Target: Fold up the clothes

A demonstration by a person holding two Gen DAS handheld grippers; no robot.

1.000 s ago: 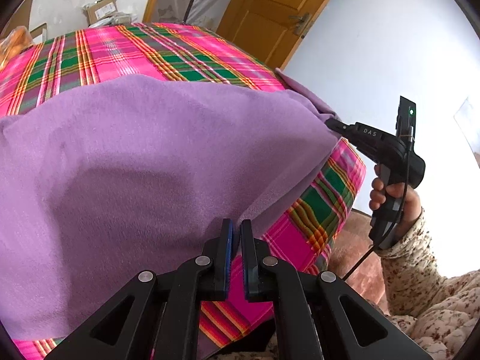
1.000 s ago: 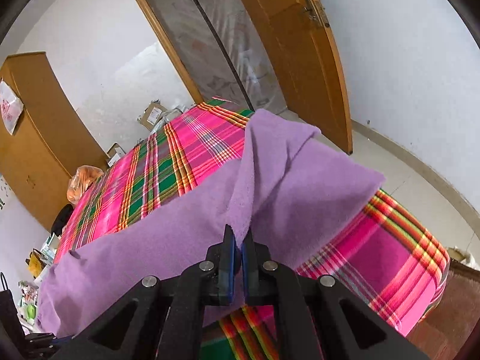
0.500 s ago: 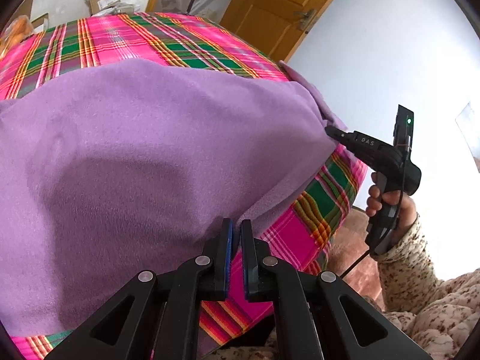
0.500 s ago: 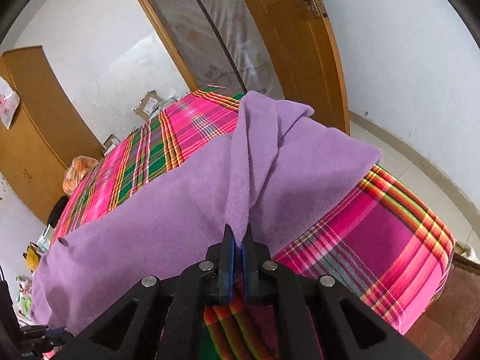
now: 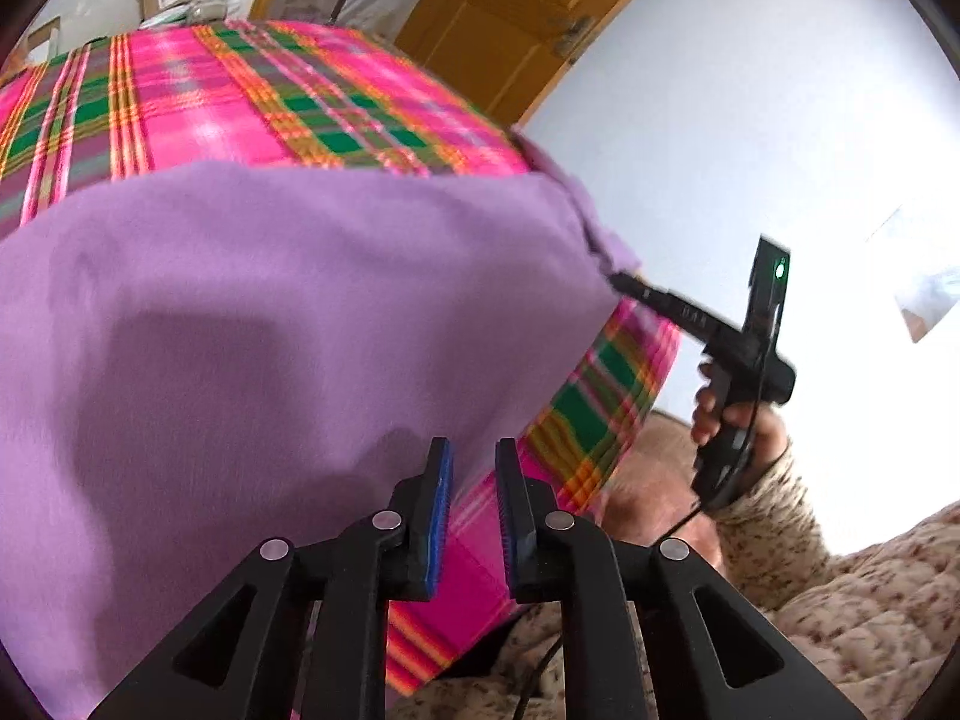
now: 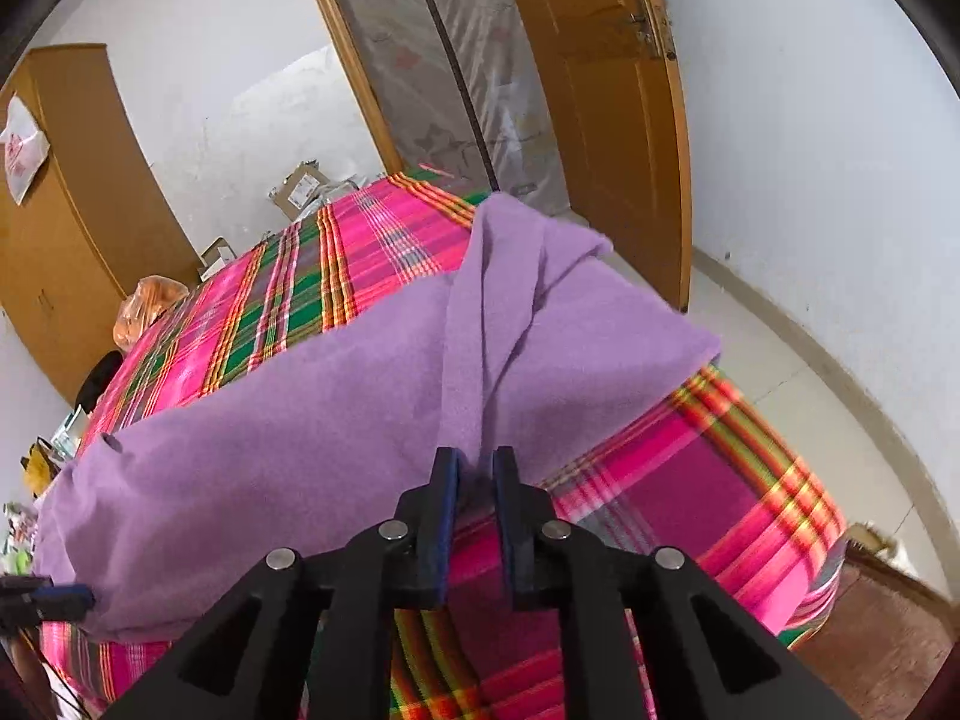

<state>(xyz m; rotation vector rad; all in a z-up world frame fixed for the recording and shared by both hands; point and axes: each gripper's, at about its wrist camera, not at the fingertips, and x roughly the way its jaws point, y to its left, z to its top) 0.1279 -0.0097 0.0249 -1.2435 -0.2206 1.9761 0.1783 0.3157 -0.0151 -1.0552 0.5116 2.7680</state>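
A purple cloth lies spread over the near part of a table covered by a pink, green and orange plaid tablecloth, its lower hem draping past the near edge.

The left gripper is at that near edge, jaws parted with a clear gap, nothing between the pads.

The right gripper is at the near right corner. Its jaws stand slightly apart, and a raised fold of the cloth hangs down into the gap. Whether the pads bear on the fabric cannot be told.

A hand in a patterned sleeve grasps the right gripper's handle.
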